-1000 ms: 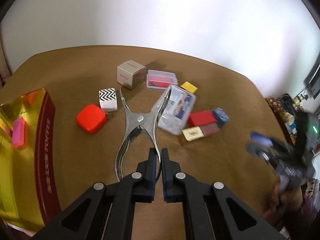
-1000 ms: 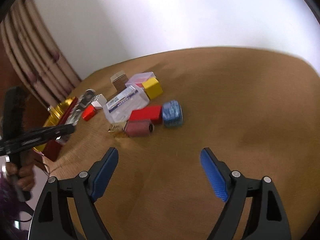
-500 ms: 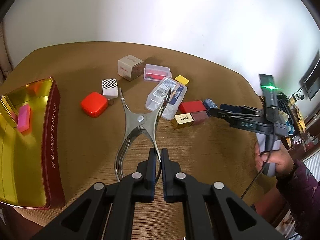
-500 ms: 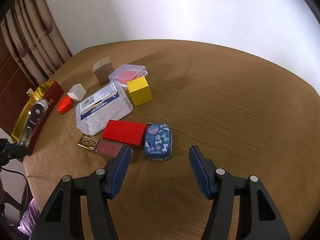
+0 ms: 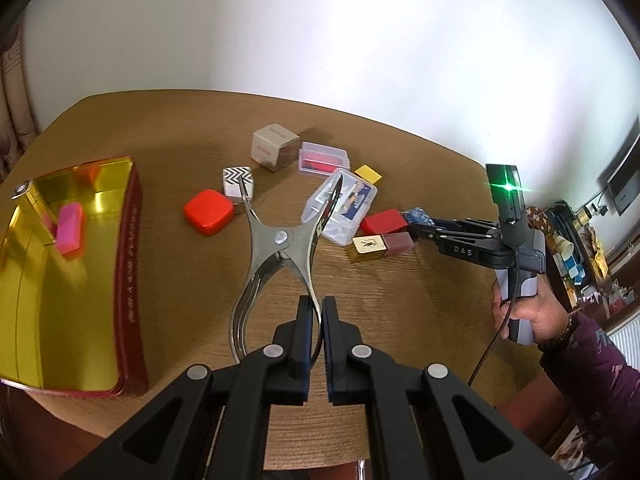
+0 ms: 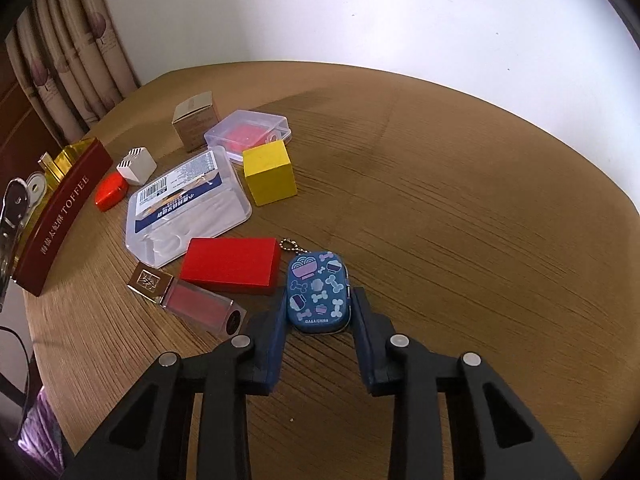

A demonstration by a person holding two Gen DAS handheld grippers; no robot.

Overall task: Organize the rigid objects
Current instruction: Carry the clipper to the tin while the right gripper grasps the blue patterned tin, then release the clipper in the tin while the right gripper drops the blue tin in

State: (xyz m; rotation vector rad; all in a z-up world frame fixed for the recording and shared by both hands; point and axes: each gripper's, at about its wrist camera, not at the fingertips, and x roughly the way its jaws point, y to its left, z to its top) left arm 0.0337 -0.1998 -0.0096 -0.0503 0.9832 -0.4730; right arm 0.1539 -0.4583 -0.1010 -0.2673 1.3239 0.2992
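One small blue oval tin [image 6: 319,293] printed with bones and bowls, on a ball chain, lies flat on the brown surface [image 6: 460,216] at lower centre, bracketed by the right tongs [image 6: 319,316], whose pads flank without visibly gripping it; left tongs [image 5: 313,326] clamp one steel plier-like tool's [image 5: 280,240] handle, lower centre.

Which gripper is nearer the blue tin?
Right. The right gripper straddles the blue tin; the left gripper, shut on the metal tool, is across the table by the toffee box.
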